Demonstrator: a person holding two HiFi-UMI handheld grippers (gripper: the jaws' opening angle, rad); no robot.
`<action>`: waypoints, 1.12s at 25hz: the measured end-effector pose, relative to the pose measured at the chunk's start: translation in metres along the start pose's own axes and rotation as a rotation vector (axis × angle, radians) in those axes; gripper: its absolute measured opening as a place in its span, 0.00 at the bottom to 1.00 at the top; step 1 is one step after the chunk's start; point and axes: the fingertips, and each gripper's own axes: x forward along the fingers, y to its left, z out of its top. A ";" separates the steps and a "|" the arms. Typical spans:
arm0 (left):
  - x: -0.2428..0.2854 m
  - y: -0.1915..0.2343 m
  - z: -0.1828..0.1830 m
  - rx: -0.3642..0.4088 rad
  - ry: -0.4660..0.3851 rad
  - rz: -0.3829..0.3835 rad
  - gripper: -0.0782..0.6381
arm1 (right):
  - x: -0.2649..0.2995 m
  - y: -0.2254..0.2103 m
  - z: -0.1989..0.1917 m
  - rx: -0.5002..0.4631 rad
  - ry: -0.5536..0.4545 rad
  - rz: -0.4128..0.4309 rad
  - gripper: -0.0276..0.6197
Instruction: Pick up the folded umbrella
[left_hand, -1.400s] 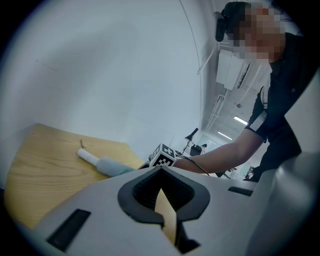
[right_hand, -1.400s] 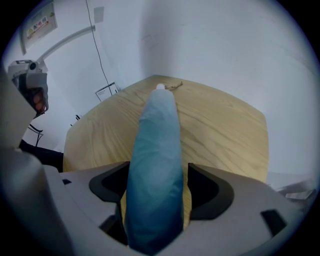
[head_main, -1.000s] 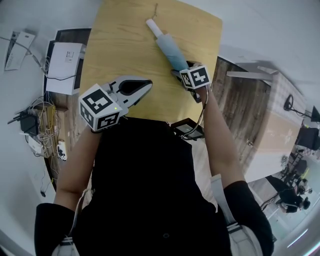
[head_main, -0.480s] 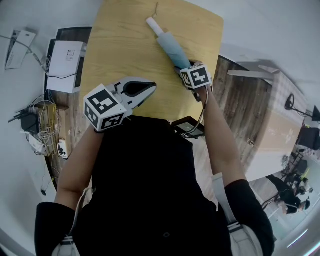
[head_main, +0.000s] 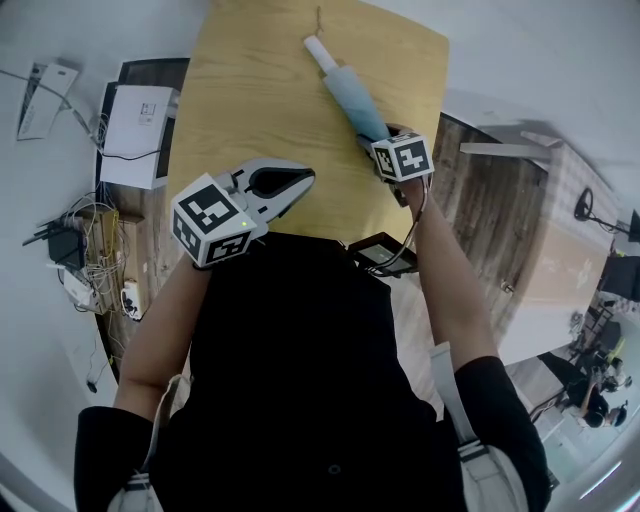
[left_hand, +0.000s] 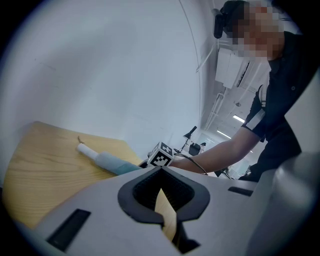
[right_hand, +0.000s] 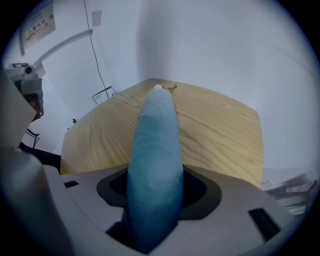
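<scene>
Grasping folded umbrella (right_hand: 152, 150) at its near end in right gripper (head_main: 380, 140), jaws just closing in. Holding left gripper (head_main: 300, 180) clenched, empty, over table's (head_main: 260, 90) near left.

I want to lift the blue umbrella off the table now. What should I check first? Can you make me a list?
1. The folded umbrella sits between the jaws of the right gripper, which have just been closing: ok.
2. Grip tight enough to lift: cannot tell.
3. Nothing lies on top of it on the table: ok.
4. The left gripper is shut, empty and well away from it: ok.
</scene>
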 end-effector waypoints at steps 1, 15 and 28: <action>-0.001 0.000 0.000 0.000 0.001 0.003 0.12 | -0.001 0.000 0.001 0.006 -0.018 0.010 0.42; -0.009 0.002 0.013 0.042 -0.005 0.013 0.12 | -0.090 0.026 0.079 -0.017 -0.335 0.059 0.42; -0.023 -0.002 0.037 0.096 -0.047 0.060 0.12 | -0.239 0.064 0.138 -0.029 -0.674 0.120 0.42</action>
